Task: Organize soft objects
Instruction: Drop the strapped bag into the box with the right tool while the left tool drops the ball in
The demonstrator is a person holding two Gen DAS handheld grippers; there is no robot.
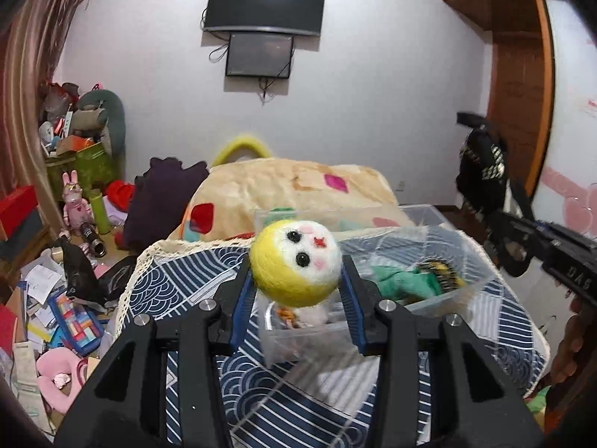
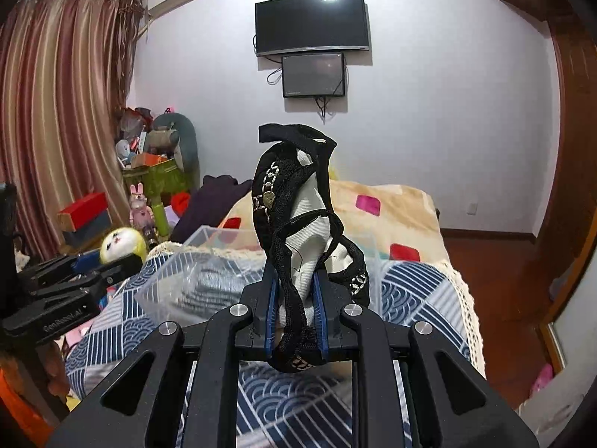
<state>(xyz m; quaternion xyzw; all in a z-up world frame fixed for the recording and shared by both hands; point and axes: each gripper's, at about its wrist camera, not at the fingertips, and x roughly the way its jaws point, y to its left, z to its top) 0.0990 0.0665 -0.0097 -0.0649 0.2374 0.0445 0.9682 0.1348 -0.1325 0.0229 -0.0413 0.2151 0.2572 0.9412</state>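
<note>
- Left gripper (image 1: 296,272), fingers partly spread, pinches a round yellow-and-white felt doll head (image 1: 294,263) above a small clear plastic box (image 1: 298,336).
- Right gripper (image 2: 296,300), fingers nearly together, clamps a black mesh-and-white fabric garment (image 2: 298,216) that stands up from its tips.
- Both hover over a blue wave-patterned quilt (image 2: 410,283); a larger clear plastic bin (image 1: 447,257) holds a green soft toy (image 1: 403,283).

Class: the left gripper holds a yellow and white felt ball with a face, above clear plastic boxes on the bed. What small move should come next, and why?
Probably lower the left gripper and let the felt ball drop into the small clear box right below it. The ball is clamped between both fingers, hanging over that open box, which already holds small soft things.
</note>
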